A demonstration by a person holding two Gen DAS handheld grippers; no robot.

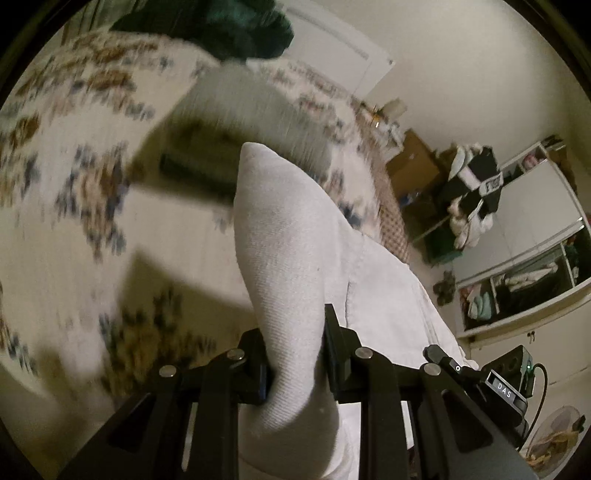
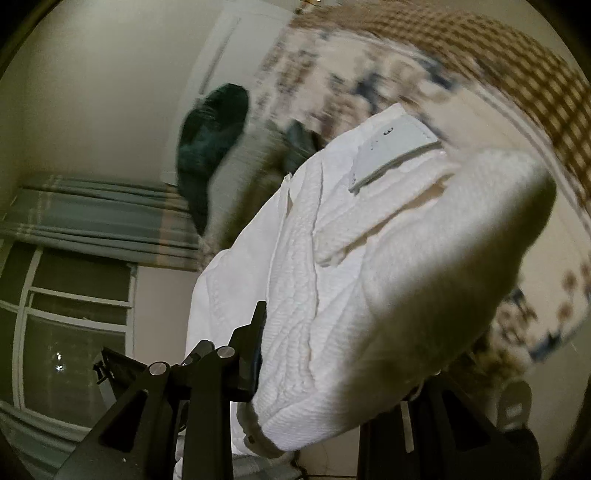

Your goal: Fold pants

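Left gripper [image 1: 295, 354] pinching a thick fold of white pants [image 1: 288, 258], both black fingers [image 1: 334, 332] pressed against the cloth on either side, fabric bulging up and forward past the fingertips to a rounded peak. Right gripper [image 2: 325, 354] bunched deep in the same white pants [image 2: 332, 258], only the left-hand finger [image 2: 255, 343] visible against the cloth, the other buried under a big out-of-focus fold; seemingly clamped on the fabric, though the hidden finger leaves that uncertain. A grey label patch [image 2: 388, 151] stitched to the waistband, up ahead of the right fingers. Ahead of and to the left of the left fingers, blurred by motion, a floral bedspread [image 1: 74, 184] in cream with blue and brown blossoms; a dark green garment [image 1: 221, 26] heaped at its far edge. Beyond the left fingertips, a grey cloth [image 1: 251, 110] lying on the spread. Off to the right of the left fingers, a white door [image 1: 332, 44], open shelving [image 1: 535, 288] stuffed with clothes, and a cardboard box [image 1: 410, 162] against the wall. Left of the right fingers, a paned window [image 2: 66, 302] under striped grey curtains [image 2: 92, 214]. Above the right fingers, a brown checked fabric [image 2: 498, 74] bordering the floral spread.
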